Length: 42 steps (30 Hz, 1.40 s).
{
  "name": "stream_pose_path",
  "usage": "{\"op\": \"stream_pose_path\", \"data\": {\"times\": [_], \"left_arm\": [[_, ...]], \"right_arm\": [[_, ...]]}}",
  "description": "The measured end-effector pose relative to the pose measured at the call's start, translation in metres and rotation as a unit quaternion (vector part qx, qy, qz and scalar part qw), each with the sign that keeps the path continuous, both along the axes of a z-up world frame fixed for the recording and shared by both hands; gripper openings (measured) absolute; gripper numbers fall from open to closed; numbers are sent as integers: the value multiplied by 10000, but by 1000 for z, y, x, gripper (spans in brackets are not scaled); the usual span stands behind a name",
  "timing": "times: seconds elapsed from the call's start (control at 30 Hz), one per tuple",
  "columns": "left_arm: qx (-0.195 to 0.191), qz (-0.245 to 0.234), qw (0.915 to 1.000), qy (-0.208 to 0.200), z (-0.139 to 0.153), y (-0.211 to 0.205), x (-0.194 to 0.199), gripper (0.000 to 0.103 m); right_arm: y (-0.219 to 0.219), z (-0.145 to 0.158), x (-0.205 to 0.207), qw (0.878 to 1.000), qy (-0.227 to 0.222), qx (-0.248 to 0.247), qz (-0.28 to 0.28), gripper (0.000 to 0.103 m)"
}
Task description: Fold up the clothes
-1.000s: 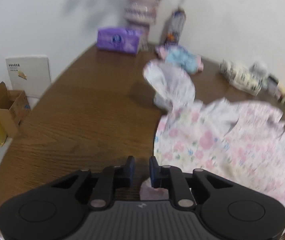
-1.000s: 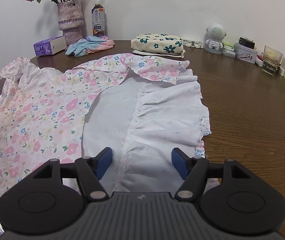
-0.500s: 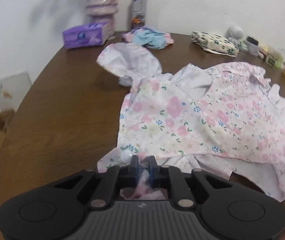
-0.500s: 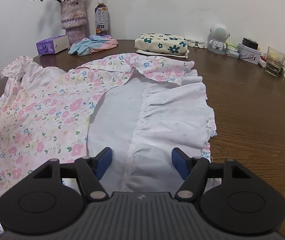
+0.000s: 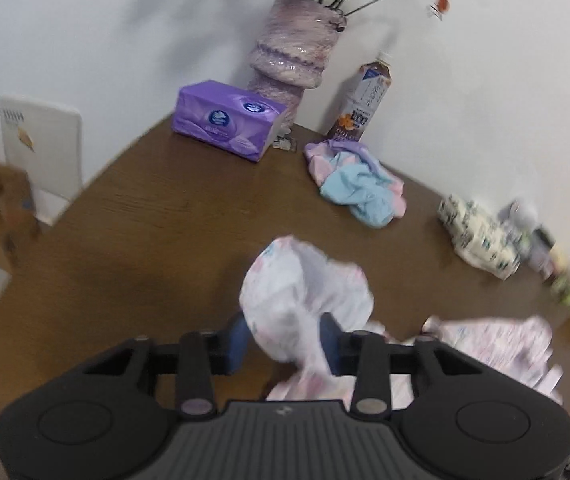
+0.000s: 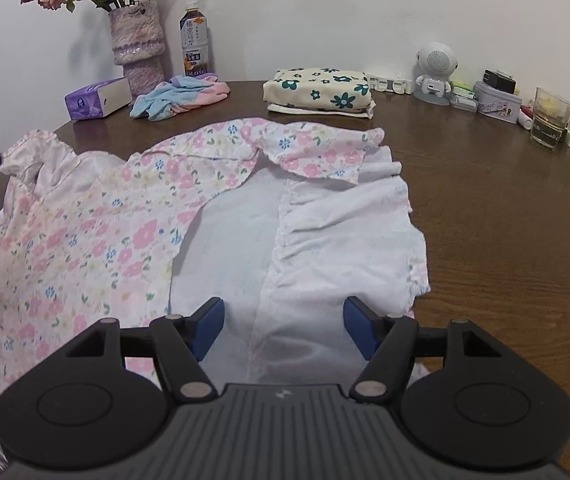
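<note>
A pink floral garment (image 6: 85, 240) lies spread on the brown table (image 6: 505, 220), its right half turned over to show the white inside (image 6: 325, 232). In the left wrist view a puffed sleeve end of the garment (image 5: 305, 288) stands bunched between the blue pads of my left gripper (image 5: 283, 340), which is shut on it and holds it above the table (image 5: 145, 220). More of the floral cloth (image 5: 493, 344) trails off to the right. My right gripper (image 6: 284, 326) hangs open over the white near edge, with nothing gripped between its pads.
Along the wall stand a purple tissue box (image 5: 229, 120), a vase (image 5: 293, 52) and a drink bottle (image 5: 365, 100). A crumpled pastel cloth (image 5: 357, 188) and a folded flower-print cloth (image 6: 319, 90) lie beyond the garment. Small items and a glass (image 6: 549, 120) line the far right.
The left gripper has swung toward the vase and tissue box, carrying the sleeve end up with it. The garment's left side has shifted a little. The right gripper has stayed put.
</note>
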<state>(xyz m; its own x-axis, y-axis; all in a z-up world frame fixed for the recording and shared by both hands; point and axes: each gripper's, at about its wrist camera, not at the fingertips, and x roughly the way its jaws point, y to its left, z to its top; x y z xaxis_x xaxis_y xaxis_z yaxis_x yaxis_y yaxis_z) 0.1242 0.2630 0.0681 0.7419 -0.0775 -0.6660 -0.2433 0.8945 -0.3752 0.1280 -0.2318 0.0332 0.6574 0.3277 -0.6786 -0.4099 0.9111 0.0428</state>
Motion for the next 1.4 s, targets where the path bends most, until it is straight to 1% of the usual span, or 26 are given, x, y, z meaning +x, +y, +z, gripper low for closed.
{"op": "stream_pose_path", "data": {"times": [0.03,0.07,0.13,0.23,0.3,0.33,0.4,0.43,0.47,0.5,0.67,0.7,0.73,0.8,0.83,0.87,0.97,1.03,1.07,1.1,1.17,1.2,1.23,1.3,1.33,1.4], "left_arm": [[89,-118,9999,-59,1,-4,7,2],[289,-272,9991,-121,4,-10,13,1],[762,-626,9950,-147,7,-29,27,1],[1179,-1142,9864,81,2,-57,44,3],[1414,-1377,9797,366,-12,-72,56,9],[1467,-1442,9776,454,-19,-76,61,12],[1514,-1526,9749,576,-34,-81,68,19],[1469,-1544,9752,595,-35,-80,68,24],[1387,-1549,9764,593,-34,-78,66,33],[1305,-1554,9774,590,-33,-75,64,38],[1060,-1348,9851,94,-2,-48,31,42],[1058,-1241,9866,23,2,-41,27,42],[1080,-1102,9880,-29,6,-34,24,43],[1180,-865,9892,56,5,-25,30,45],[1235,-750,9894,118,3,-21,35,45],[1284,-746,9887,209,-2,-20,42,45],[1357,-944,9851,483,-21,-23,66,45],[1401,-1105,9824,549,-32,-31,75,42],[1434,-1202,9808,552,-35,-36,78,35],[1467,-1299,9790,556,-39,-40,80,21],[1689,-1469,9730,563,-42,-52,80,5],[1787,-1462,9712,580,-42,-56,80,5],[1899,-1356,9705,611,-42,-57,80,5],[2302,-926,9663,682,-43,-55,79,5],[2405,-746,9652,704,-44,-52,78,5],[2493,-439,9646,734,-45,-44,77,6]], "right_arm": [[2,1,2,10000,-4,-25,-7,67],[3,2,4,10000,-7,-51,-12,67],[6,3,9,9999,-11,-116,-27,67],[8,3,16,9997,19,-206,-102,66],[5,2,20,9996,34,-201,-212,66],[4,2,22,9995,42,-181,-262,66],[1,2,24,9993,50,-134,-332,66],[-1,2,25,9993,54,-110,-365,66],[-2,2,25,9992,55,-100,-390,66],[-4,2,26,9991,50,-93,-410,66],[-18,12,34,9985,-52,-91,-540,66],[-20,15,38,9984,-77,-98,-549,66],[-22,18,42,9983,-101,-105,-557,66],[-21,26,56,9985,-205,-151,-481,66],[-19,30,63,9986,-268,-173,-418,66],[-15,34,72,9988,-302,-196,-321,66],[1,40,101,9992,-289,-285,-18,67],[12,38,121,9992,-189,-312,170,67],[17,34,130,9991,-108,-308,268,67],[22,29,139,9989,-20,-300,367,67],[31,19,152,9980,61,-402,480,67],[35,15,158,9978,57,-480,444,67],[38,11,164,9977,44,-564,385,66],[41,3,175,9975,-5,-683,202,66],[42,0,179,9975,-46,-707,61,66],[40,-6,186,9972,-72,-722,-204,67]]}}
